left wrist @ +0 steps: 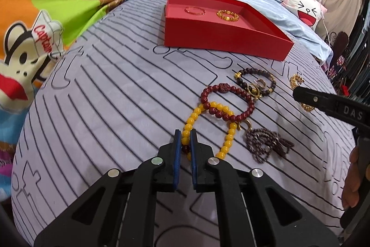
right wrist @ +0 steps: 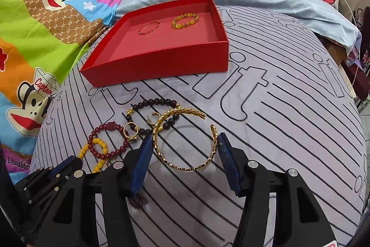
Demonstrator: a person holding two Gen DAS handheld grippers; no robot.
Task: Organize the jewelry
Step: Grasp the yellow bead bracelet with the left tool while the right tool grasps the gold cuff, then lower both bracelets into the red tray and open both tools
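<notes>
Left gripper [left wrist: 185, 134]: blue pads pinch the near-left arc of the yellow bead bracelet [left wrist: 209, 129], which lies on the striped lilac bedsheet [left wrist: 111, 94]. A dark red bead bracelet [left wrist: 227, 101] overlaps the yellow one's far side; just right of them lies a purple beaded tassel [left wrist: 266, 142].

Right gripper [right wrist: 185, 142]: jaws spread to either side of the open gold bangle [right wrist: 185, 142], both pads at or just beside its rim; contact cannot be judged. The bangle rests flat on the sheet, its far-left edge overlapping a dark brown bead bracelet [right wrist: 152, 102]. A gold ring [right wrist: 130, 130] lies beside the left pad.

Red box [right wrist: 161, 61]: far side of the bed, lidless, holding a thin red bangle [right wrist: 149, 27] at left and an amber bead bracelet [right wrist: 185, 18] at right, apart from each other.
</notes>
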